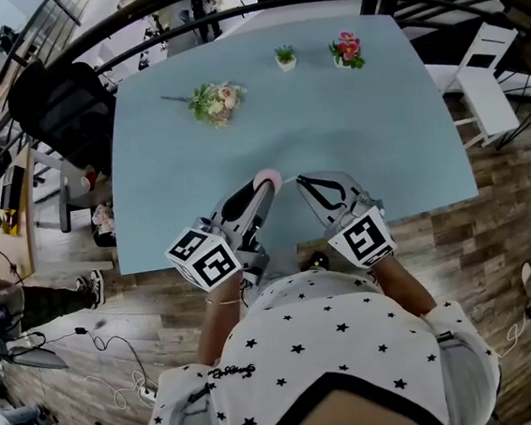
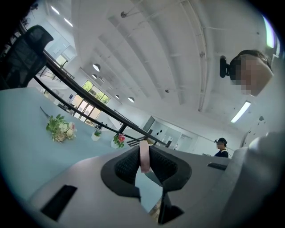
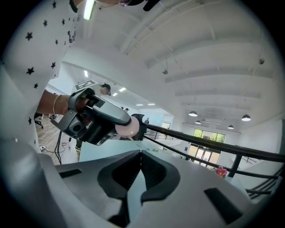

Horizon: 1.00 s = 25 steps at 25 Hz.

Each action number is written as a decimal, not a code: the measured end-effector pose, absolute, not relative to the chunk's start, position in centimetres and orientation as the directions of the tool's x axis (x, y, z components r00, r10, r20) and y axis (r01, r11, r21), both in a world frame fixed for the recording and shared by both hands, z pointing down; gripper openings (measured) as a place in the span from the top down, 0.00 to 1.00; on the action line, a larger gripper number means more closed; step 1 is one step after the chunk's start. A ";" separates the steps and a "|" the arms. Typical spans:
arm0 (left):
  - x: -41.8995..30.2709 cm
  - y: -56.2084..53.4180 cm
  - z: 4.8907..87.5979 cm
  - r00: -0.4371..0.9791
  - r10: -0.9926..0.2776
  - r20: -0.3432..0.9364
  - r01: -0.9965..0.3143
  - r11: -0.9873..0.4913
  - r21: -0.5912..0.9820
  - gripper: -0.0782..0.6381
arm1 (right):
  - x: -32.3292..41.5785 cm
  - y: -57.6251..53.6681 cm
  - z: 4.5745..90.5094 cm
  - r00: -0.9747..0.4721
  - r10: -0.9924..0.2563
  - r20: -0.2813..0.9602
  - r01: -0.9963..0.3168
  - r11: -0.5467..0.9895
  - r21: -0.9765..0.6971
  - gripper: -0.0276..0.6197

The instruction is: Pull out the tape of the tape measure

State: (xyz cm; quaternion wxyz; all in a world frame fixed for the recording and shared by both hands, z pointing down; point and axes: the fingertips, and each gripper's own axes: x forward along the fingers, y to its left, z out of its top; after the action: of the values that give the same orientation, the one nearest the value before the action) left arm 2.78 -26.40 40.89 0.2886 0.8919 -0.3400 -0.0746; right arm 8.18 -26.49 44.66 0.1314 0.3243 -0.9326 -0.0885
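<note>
Frankly, the weak point is the right hand-held gripper [image 1: 302, 184]. Its jaws are fully together, and a thin pale strip, which I take for the tape [image 3: 134, 143], runs from the case down into their seam. They seem to nip only the very end of it. If the hold is that shallow, a smooth, narrow strip could slide out once the pull starts, and a sprung tape would whip back into the case.

The tape measure [image 1: 266, 176] is clamped by the left hand-held gripper [image 2: 144, 151], which presses on its two flat faces. It is held in the air over the 6 o'clock edge of the surface [image 1: 351, 132], with the right tool just beside it at 3 o'clock. A round, slick case held like this may swivel or creep between the pads under a sideways tug. A pull out of line with the slot could also kink the strip. If the case drops this close to the edge, it might end up on the plank floor [image 1: 490, 193].

The case is a small pink disc, slim when seen edge-on, glossy and probably plastic. The pads [image 2: 127, 167] are black, finely ribbed and look rubbery, set in smooth grey moulded shells. The surface is pale blue, matt and flat. A loose bouquet [image 1: 216, 101] lies on it at 11 o'clock, and two little potted flowers stand near 12 and 1.
</note>
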 end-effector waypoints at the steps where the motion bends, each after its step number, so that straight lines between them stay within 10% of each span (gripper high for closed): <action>1: 2.6 -26.4 40.8 0.757 -0.651 0.062 -0.565 -0.603 0.562 0.77 | 8.5 -26.7 44.7 -0.746 -0.639 0.187 -0.594 0.766 0.248 0.96; 25: -0.7 -26.6 40.2 0.698 -0.715 0.045 -0.617 -0.568 0.545 0.77 | 18.3 -31.1 44.0 -0.484 -0.856 0.183 -0.825 0.516 0.230 0.96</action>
State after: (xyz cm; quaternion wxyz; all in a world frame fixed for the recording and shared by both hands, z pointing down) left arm -0.70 -26.57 40.23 0.2704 0.8807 -0.3782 -0.0906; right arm 18.27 -31.15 44.02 0.1377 0.4889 -0.8597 -0.0552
